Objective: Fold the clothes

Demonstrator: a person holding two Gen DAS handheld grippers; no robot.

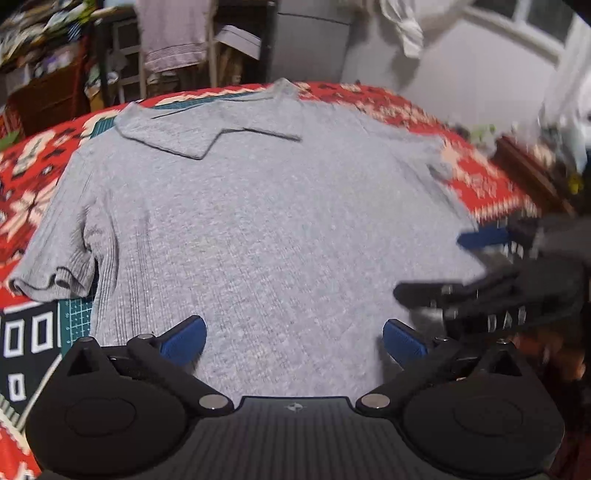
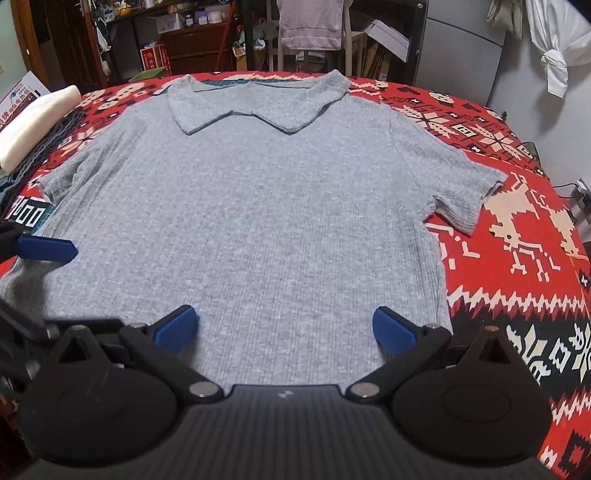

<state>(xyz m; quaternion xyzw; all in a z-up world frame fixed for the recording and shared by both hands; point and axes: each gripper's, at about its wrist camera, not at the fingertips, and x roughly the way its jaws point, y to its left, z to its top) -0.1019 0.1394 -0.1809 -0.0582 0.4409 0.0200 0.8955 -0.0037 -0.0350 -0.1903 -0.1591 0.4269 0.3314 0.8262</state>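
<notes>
Lying flat, collar toward frame top: grey ribbed polo shirt, centred on red patterned blanket. Left gripper and right gripper: fingers wide, holding nothing, above the hem. Risk: pinching blanket with knit, dragging both; uneven lift skewing the fold. Room: cluttered shelves, hung towel upper frame.

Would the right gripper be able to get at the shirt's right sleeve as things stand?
Probably yes. The right gripper is open over the grey shirt near its hem, and the sleeve lies flat on the red cloth with nothing on it or between them.
</notes>
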